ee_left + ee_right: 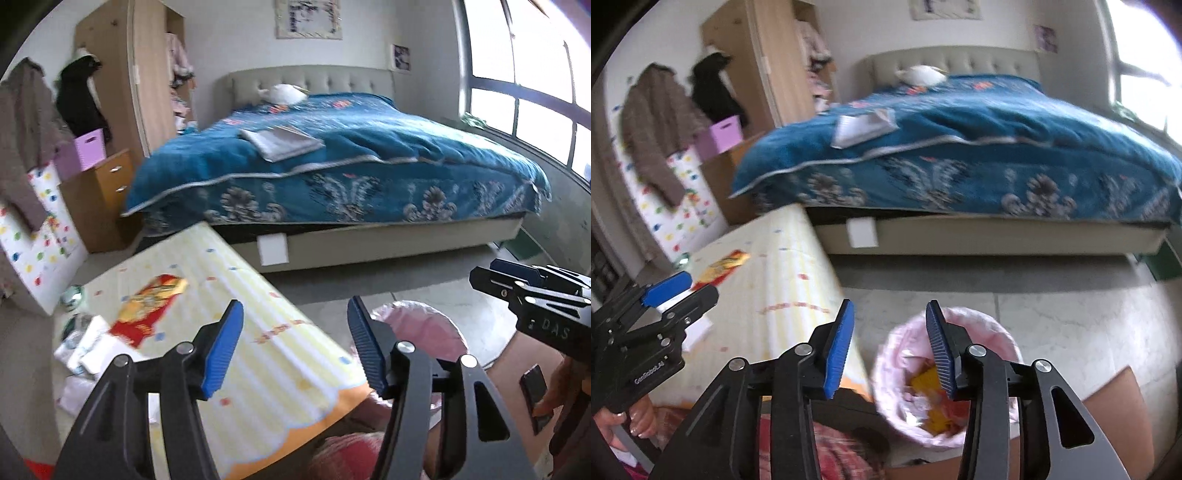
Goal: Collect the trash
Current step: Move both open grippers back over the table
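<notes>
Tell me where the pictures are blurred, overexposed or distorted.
Left wrist view: the window is blown out white, the yellow mat is smeared, and the bed frame bows with the fisheye. Right wrist view: the blue bedspread and the pink-lined bin are motion-blurred.

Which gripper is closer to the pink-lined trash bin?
Right. The right gripper hovers open over the trash bin; the left gripper is open too, off to the side over the yellow mat.

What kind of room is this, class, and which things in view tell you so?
Most likely a bedroom: a bed with a blue cover fills the middle, an open wardrobe stands by the wall, and a coat hangs beside it.
</notes>
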Demonstrator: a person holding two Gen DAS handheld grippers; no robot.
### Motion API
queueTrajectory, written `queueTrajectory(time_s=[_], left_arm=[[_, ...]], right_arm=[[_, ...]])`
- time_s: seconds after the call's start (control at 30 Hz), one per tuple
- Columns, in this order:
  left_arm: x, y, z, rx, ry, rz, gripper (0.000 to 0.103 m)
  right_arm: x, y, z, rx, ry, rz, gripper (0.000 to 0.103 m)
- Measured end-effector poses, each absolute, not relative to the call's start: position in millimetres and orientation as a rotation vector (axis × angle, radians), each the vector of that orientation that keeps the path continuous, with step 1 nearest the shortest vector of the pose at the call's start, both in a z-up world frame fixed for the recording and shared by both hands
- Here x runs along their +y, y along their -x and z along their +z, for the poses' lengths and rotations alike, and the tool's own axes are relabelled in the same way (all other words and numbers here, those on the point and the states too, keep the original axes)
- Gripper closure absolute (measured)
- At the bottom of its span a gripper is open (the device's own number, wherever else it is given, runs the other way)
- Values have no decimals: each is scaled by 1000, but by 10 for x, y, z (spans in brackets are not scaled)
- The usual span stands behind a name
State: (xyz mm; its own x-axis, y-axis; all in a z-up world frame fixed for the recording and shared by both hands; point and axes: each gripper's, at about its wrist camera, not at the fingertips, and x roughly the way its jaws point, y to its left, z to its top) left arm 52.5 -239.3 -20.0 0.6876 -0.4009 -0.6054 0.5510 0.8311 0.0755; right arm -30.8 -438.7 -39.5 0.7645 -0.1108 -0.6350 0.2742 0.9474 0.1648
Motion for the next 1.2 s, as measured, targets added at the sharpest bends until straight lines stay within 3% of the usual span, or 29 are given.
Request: queueTrajectory(time_s=[0.3, 0.57, 1.2], left_arm=[[-1550, -529, 29, 595, -180, -381, 38], [-808, -569, 25, 613, -110, -235, 36], [188, -640, -190, 651, -74, -27, 33]], right_arm=[[-3418, 88, -7, 649, -103, -38, 59], [-2877, -100, 147, 610, -69, 49, 41], [-1960, -628, -214, 729, 3, 162, 40]])
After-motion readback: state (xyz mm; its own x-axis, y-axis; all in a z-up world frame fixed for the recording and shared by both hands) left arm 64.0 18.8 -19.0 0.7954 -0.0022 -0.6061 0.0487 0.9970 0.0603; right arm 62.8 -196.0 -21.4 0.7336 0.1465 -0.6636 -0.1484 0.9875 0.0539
